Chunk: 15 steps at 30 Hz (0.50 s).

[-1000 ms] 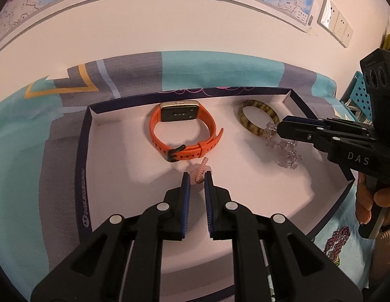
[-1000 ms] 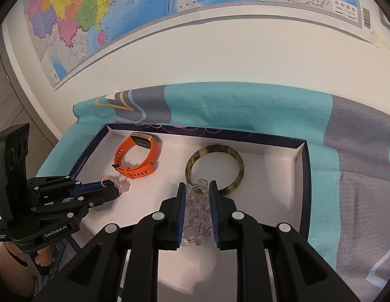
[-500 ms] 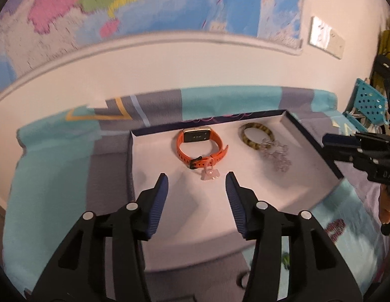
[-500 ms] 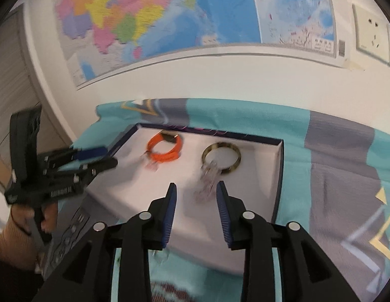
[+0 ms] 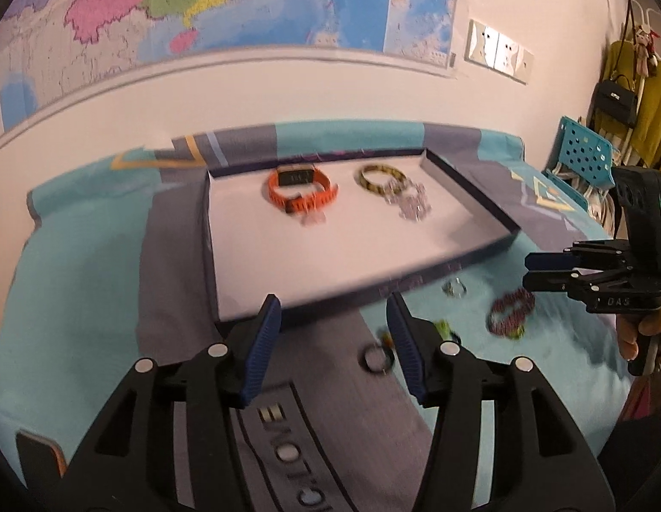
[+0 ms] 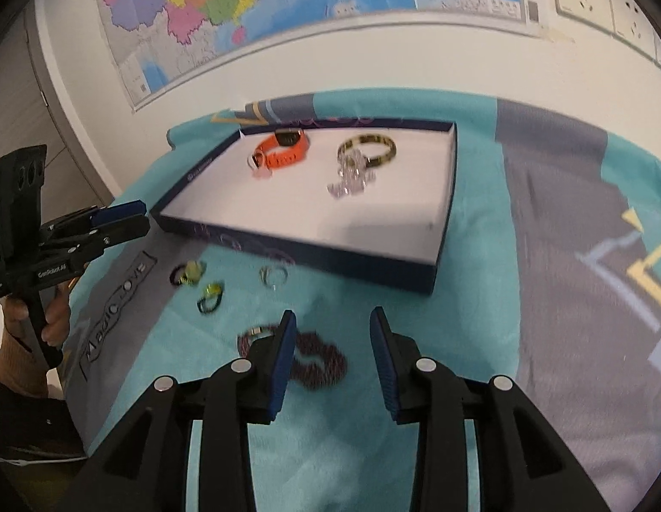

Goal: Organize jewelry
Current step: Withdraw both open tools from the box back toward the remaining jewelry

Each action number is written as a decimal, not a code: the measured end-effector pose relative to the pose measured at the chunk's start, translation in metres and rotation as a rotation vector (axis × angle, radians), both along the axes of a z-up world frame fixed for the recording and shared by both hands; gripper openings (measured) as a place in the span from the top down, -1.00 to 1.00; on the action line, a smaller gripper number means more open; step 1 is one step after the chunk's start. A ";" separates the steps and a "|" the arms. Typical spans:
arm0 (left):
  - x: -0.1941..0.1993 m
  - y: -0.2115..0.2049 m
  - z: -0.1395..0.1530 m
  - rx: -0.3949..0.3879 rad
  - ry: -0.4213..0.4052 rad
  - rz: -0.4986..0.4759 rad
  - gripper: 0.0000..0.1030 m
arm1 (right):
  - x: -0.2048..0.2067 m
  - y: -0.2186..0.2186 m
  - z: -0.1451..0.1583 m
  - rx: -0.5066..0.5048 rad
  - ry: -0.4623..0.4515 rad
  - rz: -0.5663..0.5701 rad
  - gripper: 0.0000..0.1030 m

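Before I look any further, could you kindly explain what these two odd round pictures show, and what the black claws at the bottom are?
There is no robot here. A person holds a hand-held gripper in each hand, and a wide-angle camera on each one looks forward along its two jaws.

One picture is from the left gripper, the other from the right gripper. Each also catches the other gripper at its edge.

Both have just been opening their jaws and hold nothing.

On the bed cover lies a shallow box. In it are an orange watch, a mottled bangle, a clear bead bracelet and a small pale piece beside the watch.

Still outside it, on the cover: a dark red bead bracelet, a thin ring and two small dark rings with yellow-green bits.
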State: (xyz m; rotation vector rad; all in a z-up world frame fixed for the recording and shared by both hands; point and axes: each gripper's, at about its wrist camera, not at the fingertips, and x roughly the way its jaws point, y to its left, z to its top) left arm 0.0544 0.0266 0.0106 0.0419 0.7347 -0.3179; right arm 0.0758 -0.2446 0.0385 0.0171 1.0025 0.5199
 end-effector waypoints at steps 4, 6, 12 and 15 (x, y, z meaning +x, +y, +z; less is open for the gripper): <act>-0.008 0.001 -0.010 -0.024 0.029 0.000 -0.02 | -0.007 0.001 -0.004 -0.011 0.011 0.008 0.35; -0.010 0.000 -0.014 -0.026 0.039 -0.003 -0.02 | -0.009 0.003 -0.007 -0.013 0.017 0.016 0.35; -0.014 -0.002 -0.018 -0.020 0.051 -0.011 -0.02 | -0.014 0.013 -0.011 -0.070 0.000 0.029 0.73; -0.016 -0.005 -0.019 -0.016 0.053 -0.021 -0.03 | -0.012 0.012 -0.012 -0.057 0.005 0.023 0.88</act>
